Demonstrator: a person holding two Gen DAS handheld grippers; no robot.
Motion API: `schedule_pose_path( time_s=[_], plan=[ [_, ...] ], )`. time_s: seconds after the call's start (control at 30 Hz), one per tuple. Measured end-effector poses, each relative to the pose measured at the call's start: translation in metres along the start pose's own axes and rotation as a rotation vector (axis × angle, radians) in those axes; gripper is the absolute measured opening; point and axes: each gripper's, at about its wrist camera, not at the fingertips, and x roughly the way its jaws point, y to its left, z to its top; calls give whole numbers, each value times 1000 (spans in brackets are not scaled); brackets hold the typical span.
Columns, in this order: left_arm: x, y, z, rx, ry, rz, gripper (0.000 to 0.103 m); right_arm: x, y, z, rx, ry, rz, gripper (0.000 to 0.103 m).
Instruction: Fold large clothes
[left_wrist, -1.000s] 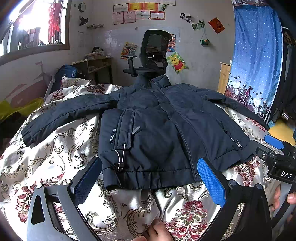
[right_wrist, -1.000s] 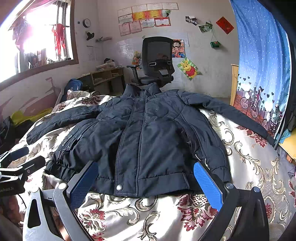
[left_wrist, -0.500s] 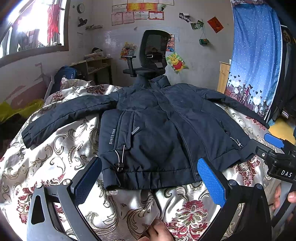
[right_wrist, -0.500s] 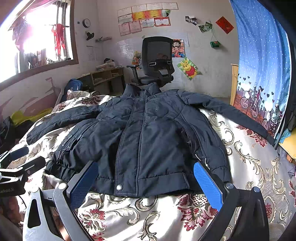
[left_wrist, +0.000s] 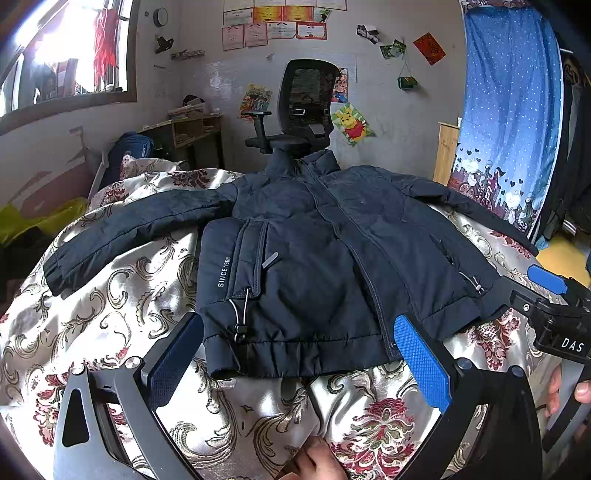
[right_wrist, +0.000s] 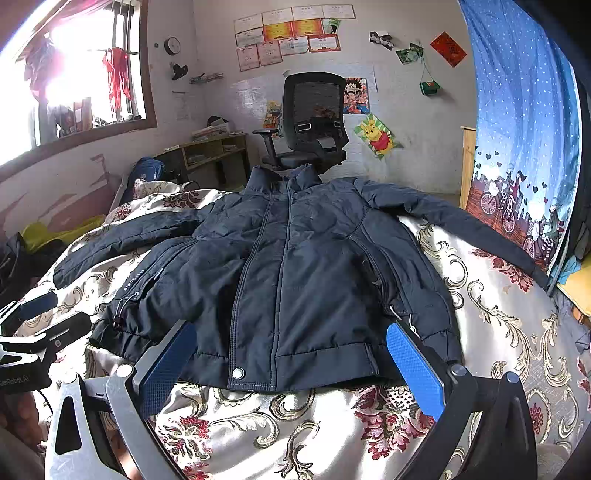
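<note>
A dark navy padded jacket (left_wrist: 314, 266) lies front up and zipped on a bed, collar toward the far wall, both sleeves spread out; it also shows in the right wrist view (right_wrist: 295, 273). My left gripper (left_wrist: 299, 354) is open and empty, just short of the hem on the jacket's left half. My right gripper (right_wrist: 291, 358) is open and empty, just short of the hem near the snap button (right_wrist: 238, 373). The right gripper also shows at the right edge of the left wrist view (left_wrist: 546, 295). The left gripper also shows at the left edge of the right wrist view (right_wrist: 40, 325).
The bed has a shiny cream cover with red flowers (left_wrist: 129, 295). A black office chair (left_wrist: 306, 110) stands beyond the collar. A wooden desk (left_wrist: 192, 129) is at the back left. A blue curtain (left_wrist: 513, 110) hangs on the right.
</note>
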Motion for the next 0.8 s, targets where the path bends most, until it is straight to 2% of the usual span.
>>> schedule_pose_path(
  time_s=[0.43, 0.6, 0.8],
  plan=[
    [1, -1, 0, 1, 4, 2, 101, 1, -4, -1, 5, 4, -9, 103],
    [12, 4, 0, 6, 39, 24, 101, 8, -10, 1, 36, 40, -110, 103],
    [25, 10, 18, -19, 70, 35, 101, 17, -26, 9, 67, 63, -236, 103]
  ],
)
